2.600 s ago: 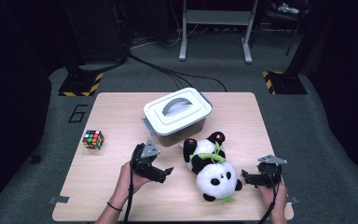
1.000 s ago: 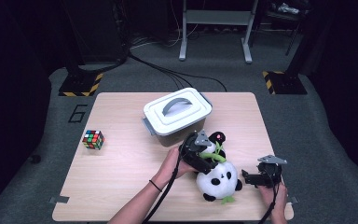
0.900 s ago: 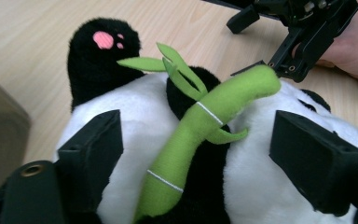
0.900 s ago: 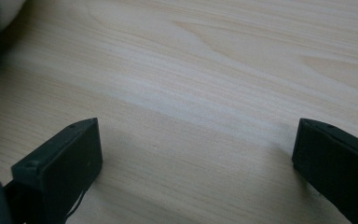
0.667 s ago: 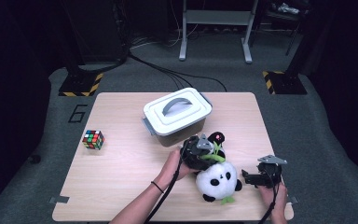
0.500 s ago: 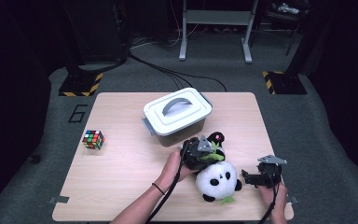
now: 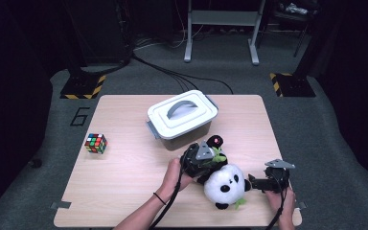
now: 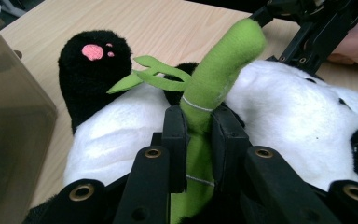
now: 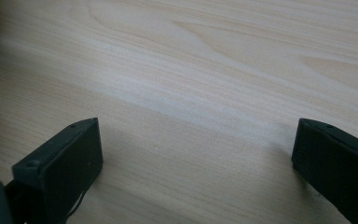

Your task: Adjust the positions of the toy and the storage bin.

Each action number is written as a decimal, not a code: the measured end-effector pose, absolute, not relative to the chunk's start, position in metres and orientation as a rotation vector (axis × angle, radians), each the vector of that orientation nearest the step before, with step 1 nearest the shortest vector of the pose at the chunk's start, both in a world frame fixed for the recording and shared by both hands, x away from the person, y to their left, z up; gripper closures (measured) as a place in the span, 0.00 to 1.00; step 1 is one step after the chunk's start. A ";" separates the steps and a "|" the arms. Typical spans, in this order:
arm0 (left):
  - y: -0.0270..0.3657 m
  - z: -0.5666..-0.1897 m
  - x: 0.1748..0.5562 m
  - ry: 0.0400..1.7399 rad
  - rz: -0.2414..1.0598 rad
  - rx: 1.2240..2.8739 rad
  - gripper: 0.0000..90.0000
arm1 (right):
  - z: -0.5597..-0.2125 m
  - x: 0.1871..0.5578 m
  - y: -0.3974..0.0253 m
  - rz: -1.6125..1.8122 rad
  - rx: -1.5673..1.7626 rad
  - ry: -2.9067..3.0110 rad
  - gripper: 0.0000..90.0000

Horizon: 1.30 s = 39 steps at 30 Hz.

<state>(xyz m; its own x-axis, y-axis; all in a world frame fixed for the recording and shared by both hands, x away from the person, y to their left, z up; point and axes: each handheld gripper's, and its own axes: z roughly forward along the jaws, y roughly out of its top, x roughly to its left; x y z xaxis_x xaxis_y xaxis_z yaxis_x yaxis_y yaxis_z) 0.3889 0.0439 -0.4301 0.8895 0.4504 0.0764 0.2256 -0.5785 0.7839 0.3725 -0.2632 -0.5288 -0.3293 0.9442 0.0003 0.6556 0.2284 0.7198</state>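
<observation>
A black and white plush panda [image 7: 225, 186] lies on the wooden table [image 7: 124, 177] near its front edge, its head toward me. My left gripper [image 7: 210, 159] rests on the panda's belly, shut on the green plush bamboo stalk [image 8: 214, 88] sewn to the toy. That stalk [image 7: 218, 155] rises between the two black pads [image 8: 175, 140]. A black foot with a pink sole [image 8: 93, 60] sticks up beside it. My right gripper [image 7: 253, 182] stands open just right of the panda's head, low over bare wood [image 9: 191, 93], nothing between its jaws.
A translucent box with a white handled lid [image 7: 182, 115] stands just behind the panda; its wall [image 8: 9, 130] is close on the left gripper's side. A colour cube [image 7: 96, 143] sits at the table's left.
My left gripper crossed from the table's open middle onto the panda and shut on the bamboo stalk. The panda shifted slightly toward me. The right gripper stayed put.
</observation>
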 end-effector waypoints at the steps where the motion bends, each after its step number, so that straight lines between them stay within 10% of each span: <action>1: 0.045 -0.430 0.388 0.487 0.337 2.197 0.87 | -0.529 0.372 -0.263 0.879 1.469 2.068 0.01; 39: 0.090 -0.420 0.338 0.645 0.364 2.030 0.87 | -0.529 0.372 -0.263 0.879 1.472 2.068 0.01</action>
